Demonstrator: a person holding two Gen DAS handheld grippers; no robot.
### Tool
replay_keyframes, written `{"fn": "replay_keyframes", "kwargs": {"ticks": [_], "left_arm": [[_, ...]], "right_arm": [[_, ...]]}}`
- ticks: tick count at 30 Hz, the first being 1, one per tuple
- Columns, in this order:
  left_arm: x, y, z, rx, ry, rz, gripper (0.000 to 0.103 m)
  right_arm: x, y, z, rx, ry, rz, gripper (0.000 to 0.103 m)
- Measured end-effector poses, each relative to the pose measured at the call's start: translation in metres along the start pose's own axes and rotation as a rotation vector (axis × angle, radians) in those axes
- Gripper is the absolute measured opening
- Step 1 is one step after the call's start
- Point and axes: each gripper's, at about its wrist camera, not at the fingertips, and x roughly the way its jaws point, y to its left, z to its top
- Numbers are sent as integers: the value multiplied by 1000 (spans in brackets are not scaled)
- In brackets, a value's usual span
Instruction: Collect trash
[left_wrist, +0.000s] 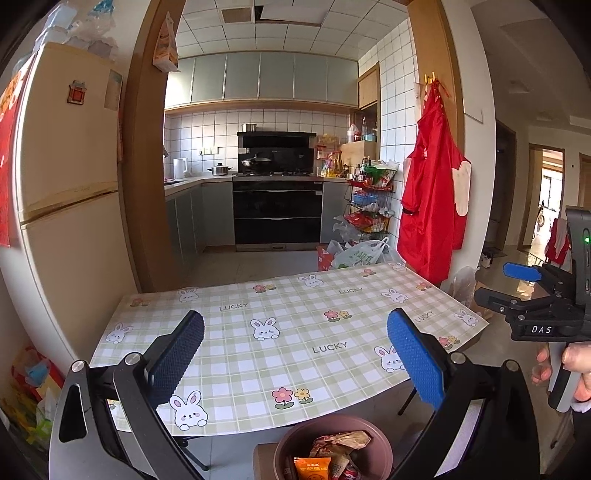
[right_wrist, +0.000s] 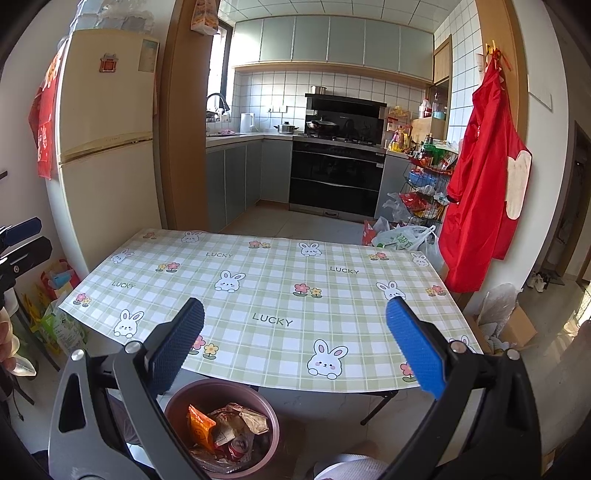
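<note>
A round brown trash bin (left_wrist: 334, 448) stands on the floor at the table's near edge, holding crumpled wrappers, an orange snack packet (right_wrist: 199, 424) and a can. It shows in the right wrist view too (right_wrist: 221, 430). My left gripper (left_wrist: 295, 354) is open and empty, above the table's near part and the bin. My right gripper (right_wrist: 295, 347) is open and empty, above the table's near edge. The right gripper also appears at the right edge of the left wrist view (left_wrist: 524, 284).
The table (right_wrist: 273, 280) wears a green checked cloth with rabbits. A fridge (right_wrist: 107, 147) stands left, a red apron (right_wrist: 480, 184) hangs right. Plastic bags (right_wrist: 406, 240) and a wire rack sit behind the table. A cardboard box (right_wrist: 509, 325) lies at the right.
</note>
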Motion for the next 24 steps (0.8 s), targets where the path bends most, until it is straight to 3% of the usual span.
{"fn": "replay_keyframes", "kwargs": {"ticks": [24], "left_arm": [[3,1,0,-8,2,14,97]], "right_arm": [[-3,3,1,-23,-8,-12,97]]}}
